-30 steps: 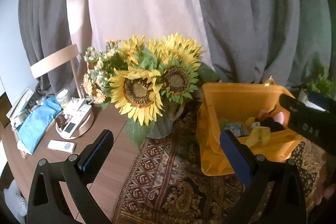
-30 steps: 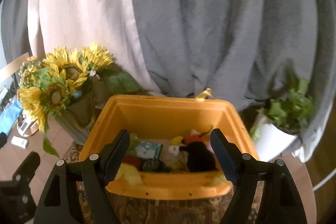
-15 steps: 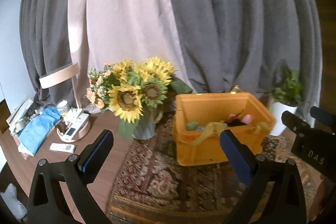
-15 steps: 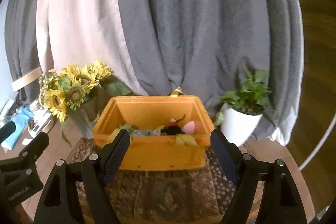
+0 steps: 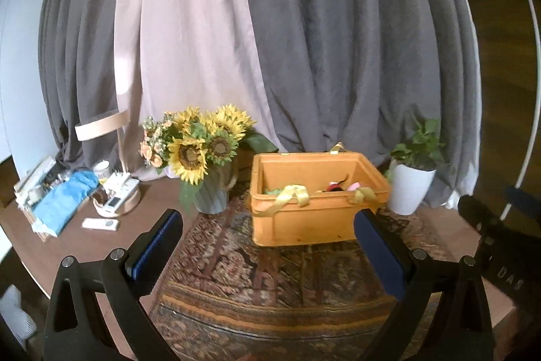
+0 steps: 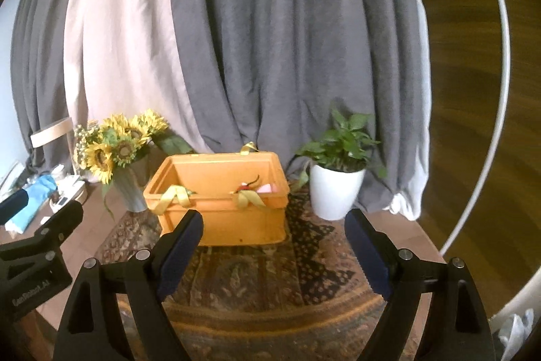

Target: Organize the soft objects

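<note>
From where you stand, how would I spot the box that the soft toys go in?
Look at the patterned rug in front of the grey curtains. On it stands an orange plastic crate, between a vase of sunflowers on its left and a white potted plant on its right. It is the only orange, open-topped box, with yellow ribbon draped over its near rim.

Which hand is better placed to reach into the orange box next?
Probably the right. The right tool faces the orange box nearly head-on, its open sides framing it. The left tool is empty too, but the box sits off toward its right side. Both are well back.
</note>
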`<control>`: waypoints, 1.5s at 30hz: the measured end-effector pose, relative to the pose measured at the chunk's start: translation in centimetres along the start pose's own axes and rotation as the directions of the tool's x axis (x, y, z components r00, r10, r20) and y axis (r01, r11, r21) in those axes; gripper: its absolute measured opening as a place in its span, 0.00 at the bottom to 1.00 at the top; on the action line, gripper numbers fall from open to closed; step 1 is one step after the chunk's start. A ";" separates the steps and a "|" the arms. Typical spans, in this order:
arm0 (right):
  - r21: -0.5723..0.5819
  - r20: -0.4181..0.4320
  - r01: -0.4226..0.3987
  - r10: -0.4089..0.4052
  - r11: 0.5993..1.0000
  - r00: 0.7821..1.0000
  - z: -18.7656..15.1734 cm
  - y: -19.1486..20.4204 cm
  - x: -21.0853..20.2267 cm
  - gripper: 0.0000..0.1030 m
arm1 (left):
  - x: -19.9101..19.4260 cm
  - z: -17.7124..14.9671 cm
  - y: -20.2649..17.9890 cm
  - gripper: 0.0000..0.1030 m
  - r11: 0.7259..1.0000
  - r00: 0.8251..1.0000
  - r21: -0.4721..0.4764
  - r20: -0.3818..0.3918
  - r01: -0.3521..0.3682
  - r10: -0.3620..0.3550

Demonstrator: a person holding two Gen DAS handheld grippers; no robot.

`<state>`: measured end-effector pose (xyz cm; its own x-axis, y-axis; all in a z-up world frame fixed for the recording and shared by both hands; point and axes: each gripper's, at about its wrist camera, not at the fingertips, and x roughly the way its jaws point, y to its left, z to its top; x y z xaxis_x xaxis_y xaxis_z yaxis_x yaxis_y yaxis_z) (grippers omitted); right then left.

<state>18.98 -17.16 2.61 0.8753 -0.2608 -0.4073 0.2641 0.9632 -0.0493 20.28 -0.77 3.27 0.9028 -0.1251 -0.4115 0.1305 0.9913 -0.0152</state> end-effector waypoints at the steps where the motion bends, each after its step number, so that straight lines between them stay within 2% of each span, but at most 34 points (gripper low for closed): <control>1: 0.002 0.000 0.000 0.000 1.000 1.000 -0.2 -0.4 -0.6 0.84 | -0.5 -0.1 -0.2 1.00 1.000 1.000 -0.001 0.006 -0.001 0.001; 6: -0.003 0.009 -0.009 0.009 1.000 1.000 -1.4 -1.7 -3.2 0.84 | -3.2 -1.3 -1.0 1.00 1.000 0.999 0.001 0.023 -0.024 0.024; 23: 0.015 0.022 -0.031 0.031 0.999 0.999 -5.0 -4.0 -10.4 0.84 | -10.9 -4.8 -1.9 1.00 0.999 0.999 0.022 0.034 -0.025 0.024; 45: 0.033 0.038 -0.033 0.031 0.999 0.999 -6.9 -5.6 -14.6 0.84 | -14.8 -5.8 -3.0 1.00 0.999 0.999 0.041 0.045 -0.022 0.020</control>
<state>1.89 -18.30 2.57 0.8980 -0.2327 -0.3735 0.2485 0.9686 -0.0060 4.19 -1.64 4.07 0.9228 -0.1067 -0.3703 0.1271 0.9914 0.0309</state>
